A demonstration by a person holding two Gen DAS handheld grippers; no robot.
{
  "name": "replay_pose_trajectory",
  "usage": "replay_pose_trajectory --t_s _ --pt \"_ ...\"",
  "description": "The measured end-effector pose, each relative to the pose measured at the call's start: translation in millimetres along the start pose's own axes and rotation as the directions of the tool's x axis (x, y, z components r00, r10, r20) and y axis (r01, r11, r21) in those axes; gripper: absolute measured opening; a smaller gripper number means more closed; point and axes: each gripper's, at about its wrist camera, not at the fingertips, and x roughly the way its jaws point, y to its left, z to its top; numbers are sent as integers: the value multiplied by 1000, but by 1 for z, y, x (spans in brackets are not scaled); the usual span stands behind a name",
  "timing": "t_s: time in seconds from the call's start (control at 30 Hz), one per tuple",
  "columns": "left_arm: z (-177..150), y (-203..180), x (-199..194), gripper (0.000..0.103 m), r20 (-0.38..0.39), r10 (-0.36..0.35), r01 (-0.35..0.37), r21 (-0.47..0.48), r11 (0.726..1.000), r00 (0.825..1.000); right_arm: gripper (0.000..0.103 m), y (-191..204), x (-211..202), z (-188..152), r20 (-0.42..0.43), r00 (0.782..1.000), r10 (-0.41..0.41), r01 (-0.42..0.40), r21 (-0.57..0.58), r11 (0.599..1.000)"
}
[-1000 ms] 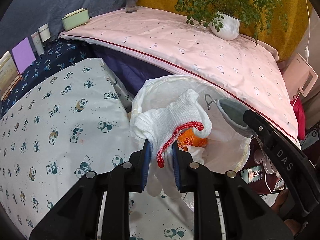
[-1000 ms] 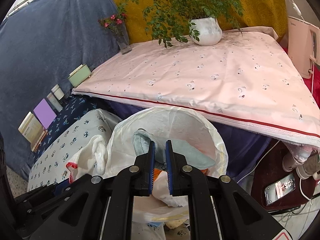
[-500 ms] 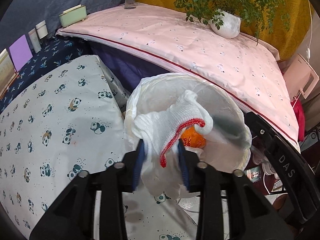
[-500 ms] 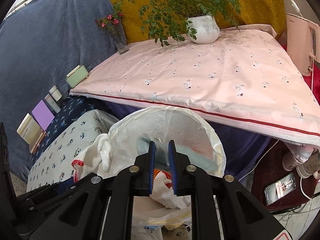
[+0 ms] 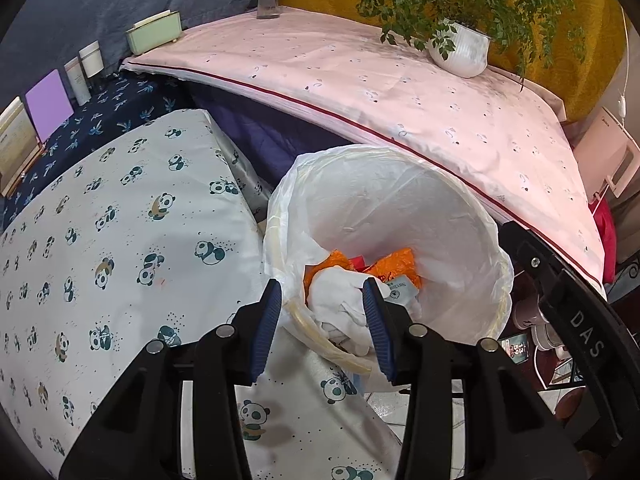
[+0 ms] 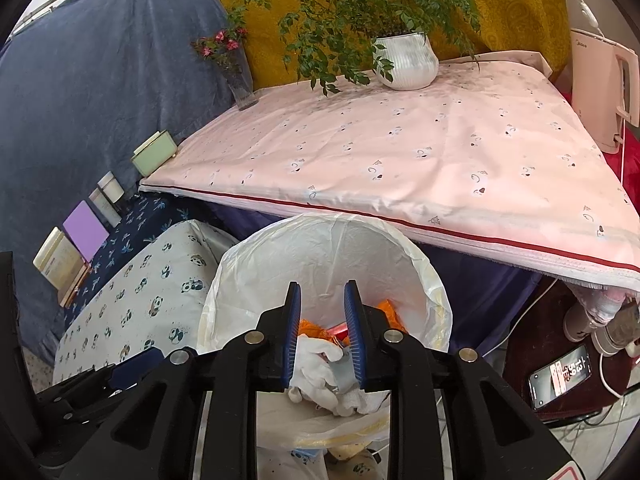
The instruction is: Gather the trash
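Lined bin (image 5: pixel 400 216) sits between the panda-print bed (image 5: pixel 120 248) and the pink-covered desk (image 5: pixel 400 92); inside it lie a white glove (image 5: pixel 340 300), orange wrappers (image 5: pixel 396 266) and a small grey packet (image 5: pixel 400 290). Left claw (image 5: pixel 322 328) hangs over the bin's near rim, jaws wide apart, empty, glove below in the gap. Right claw (image 6: pixel 322 334) points down into the same bin, jaws apart, empty, above the glove (image 6: pixel 316 364).
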Motion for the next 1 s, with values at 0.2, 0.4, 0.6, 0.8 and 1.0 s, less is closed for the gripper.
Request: replay_pose_trajectory --t_s 0.2,0.4,0.6,0.8,1.0 --pt "-3 6 -5 40 5 8 -7 -8 1000 1000 23 5 -5 -3 0 1000 2 -2 -14 1000" --pt "-10 16 -14 42 13 27 -27 -18 999 1000 32 15 -16 -7 9 1000 -15 15 -62 998" --pt "-22 30 -25 49 26 53 -53 -31 998 998 41 28 -28 -19 9 999 -42 43 -143 989" --pt "-37 46 -35 54 30 82 -80 -44 996 996 47 39 -39 -34 -8 998 -56 53 -203 978" --pt "-52 56 -46 65 48 112 -110 -47 993 993 59 47 -48 -48 -23 997 -70 62 -238 969"
